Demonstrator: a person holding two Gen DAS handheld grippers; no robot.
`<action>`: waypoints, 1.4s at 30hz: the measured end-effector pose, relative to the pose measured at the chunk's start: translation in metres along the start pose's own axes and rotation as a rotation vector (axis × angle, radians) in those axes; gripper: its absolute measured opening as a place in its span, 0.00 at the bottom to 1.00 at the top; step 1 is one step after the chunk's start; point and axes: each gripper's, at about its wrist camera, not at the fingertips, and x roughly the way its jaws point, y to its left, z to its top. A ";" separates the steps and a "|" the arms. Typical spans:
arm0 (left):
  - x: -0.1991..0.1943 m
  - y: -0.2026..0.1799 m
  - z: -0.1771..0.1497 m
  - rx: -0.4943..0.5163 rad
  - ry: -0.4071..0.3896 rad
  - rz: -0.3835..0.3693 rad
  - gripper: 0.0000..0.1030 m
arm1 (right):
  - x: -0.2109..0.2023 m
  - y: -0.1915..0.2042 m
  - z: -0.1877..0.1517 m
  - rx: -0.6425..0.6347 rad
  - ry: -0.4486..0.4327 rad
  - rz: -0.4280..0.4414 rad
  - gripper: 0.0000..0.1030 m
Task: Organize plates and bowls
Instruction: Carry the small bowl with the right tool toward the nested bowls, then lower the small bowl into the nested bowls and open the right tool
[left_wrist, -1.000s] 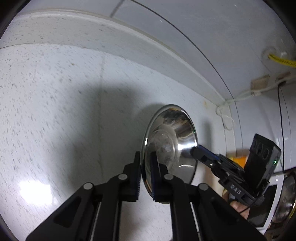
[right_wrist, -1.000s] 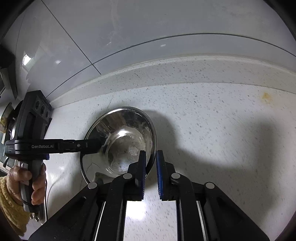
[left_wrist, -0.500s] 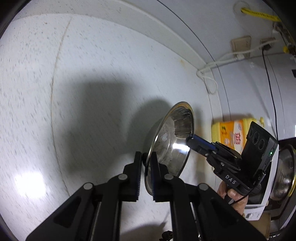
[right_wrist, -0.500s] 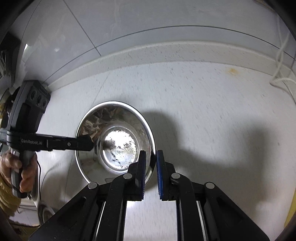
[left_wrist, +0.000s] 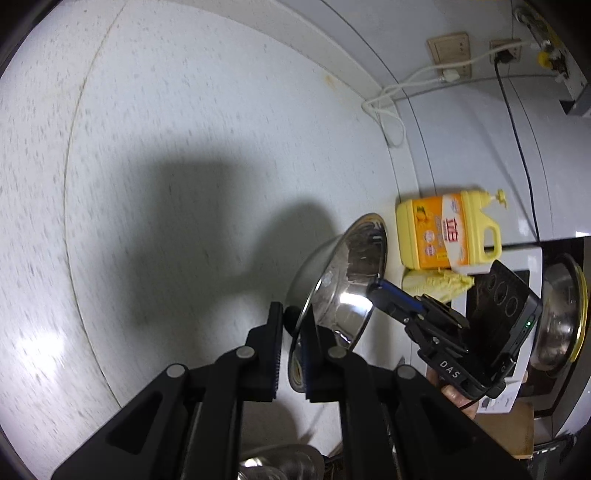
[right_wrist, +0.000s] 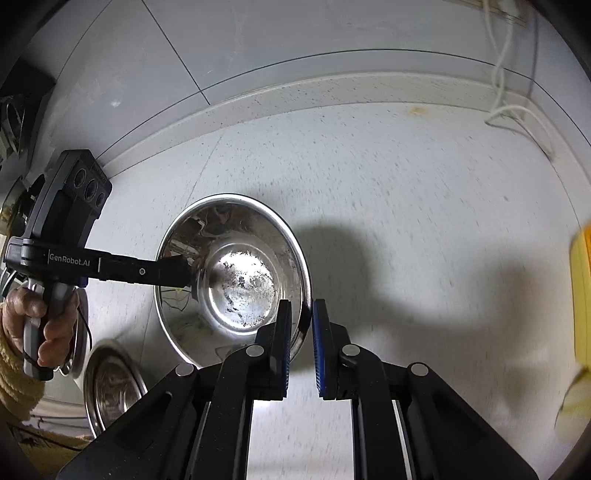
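The bowl (right_wrist: 232, 273) hangs above the counter (right_wrist: 406, 177), clear of its surface, tilted, with the left gripper (right_wrist: 184, 275) clamped on its left rim and the right gripper (right_wrist: 300, 332) clamped on its near right rim. In the left wrist view, the detergent jug (left_wrist: 448, 230) stands on the counter just behind the bowl, against the wall, and a leafy vegetable (left_wrist: 436, 284) lies right before the jug. The appliance (left_wrist: 517, 295) sits to the right of the jug. A loose cable (left_wrist: 388, 110) lies on the counter well behind the bowl, below the wall sockets (left_wrist: 448, 48). In the right wrist view, another bowl (right_wrist: 110, 384) lies below and left of the held bowl.
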 end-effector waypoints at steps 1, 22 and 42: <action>0.002 -0.003 -0.006 0.009 0.010 0.002 0.08 | -0.002 -0.001 -0.004 0.008 0.000 -0.002 0.10; -0.084 -0.013 -0.132 0.012 -0.007 -0.069 0.08 | -0.078 0.061 -0.084 0.036 -0.098 0.058 0.10; -0.106 0.046 -0.181 0.015 -0.055 0.121 0.16 | -0.021 0.117 -0.101 -0.012 0.046 0.128 0.13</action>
